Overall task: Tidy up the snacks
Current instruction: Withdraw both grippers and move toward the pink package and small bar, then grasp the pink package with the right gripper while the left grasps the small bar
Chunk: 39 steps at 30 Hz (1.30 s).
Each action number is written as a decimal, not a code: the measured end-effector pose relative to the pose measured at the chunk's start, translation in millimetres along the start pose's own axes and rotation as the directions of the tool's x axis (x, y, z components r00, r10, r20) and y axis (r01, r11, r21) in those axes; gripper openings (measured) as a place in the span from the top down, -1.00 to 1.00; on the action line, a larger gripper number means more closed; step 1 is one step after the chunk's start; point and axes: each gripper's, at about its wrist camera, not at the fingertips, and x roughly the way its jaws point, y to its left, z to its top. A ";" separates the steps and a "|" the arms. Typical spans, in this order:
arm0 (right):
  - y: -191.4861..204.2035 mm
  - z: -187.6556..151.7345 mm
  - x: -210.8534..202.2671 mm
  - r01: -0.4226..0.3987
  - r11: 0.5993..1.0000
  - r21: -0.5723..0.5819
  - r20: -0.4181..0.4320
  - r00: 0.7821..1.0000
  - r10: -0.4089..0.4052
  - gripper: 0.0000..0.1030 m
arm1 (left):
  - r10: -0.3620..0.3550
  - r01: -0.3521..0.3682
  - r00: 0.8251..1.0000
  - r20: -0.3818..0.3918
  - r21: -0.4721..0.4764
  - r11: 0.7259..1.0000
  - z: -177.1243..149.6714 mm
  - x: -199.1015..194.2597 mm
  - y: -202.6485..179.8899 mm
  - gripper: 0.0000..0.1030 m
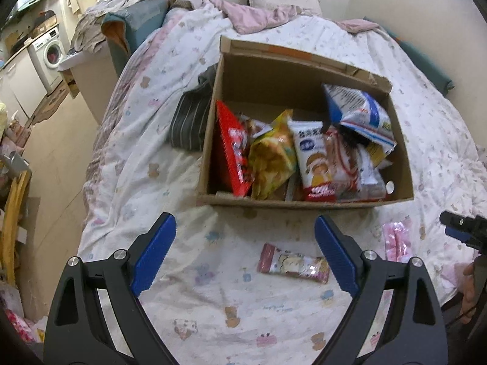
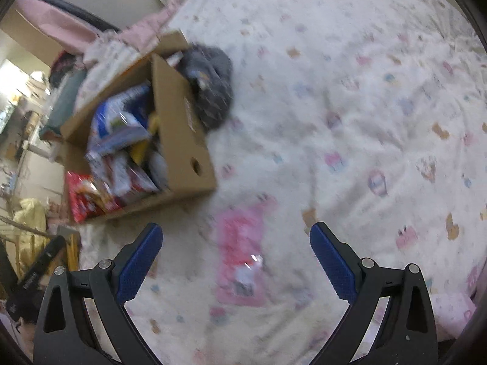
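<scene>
1. Left wrist view: the left gripper (image 1: 245, 228) has its blue fingers (image 1: 155, 252) spread wide, with nothing between the pads and nothing touching them.
2. Below the gap between them, a small pink snack bar (image 1: 293, 263) lies flat on the patterned bedspread (image 1: 152, 158), close to the right finger but apart from it.
3. Beyond the fingertips stands an open cardboard box (image 1: 210, 140) on the bed, filled with snack bags: a red pack (image 1: 232, 152) against the left wall, a yellow bag (image 1: 272, 152) beside it, a white bag (image 1: 313, 158) in the middle and a blue-and-white bag (image 1: 359, 109) leaning at the right.
4. A pink packet (image 1: 395, 240) lies on the bedspread right of the snack bar; the right gripper (image 1: 459, 228) shows at the right edge, near it.
5. Right wrist view, blurred: the right gripper (image 2: 236, 234) also has its fingers (image 2: 140, 261) wide apart, gripping nothing.
6. The pink packet (image 2: 240, 252) lies flat on the bedspread (image 2: 365, 106) between and just beyond the fingers, untouched.
7. The box (image 2: 182, 140) sits up left, well apart from the packet.
</scene>
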 end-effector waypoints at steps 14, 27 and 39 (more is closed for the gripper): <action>27.9 -23.6 78.6 0.116 0.988 -0.102 -0.274 0.952 -0.140 -0.96 | -0.010 0.007 0.999 -0.048 -0.059 0.998 -5.2 2.3 19.9 -0.76; 67.0 -43.6 120.7 0.274 0.889 -0.367 -0.233 0.898 -0.373 -0.72 | 0.003 -0.014 0.988 -0.153 -0.072 0.997 -20.0 21.6 39.6 -0.76; 35.9 -43.4 60.1 0.123 0.962 -0.245 -0.175 0.970 -0.169 0.55 | 0.016 -0.011 0.967 -0.254 0.021 1.000 -23.4 56.0 -15.1 -0.76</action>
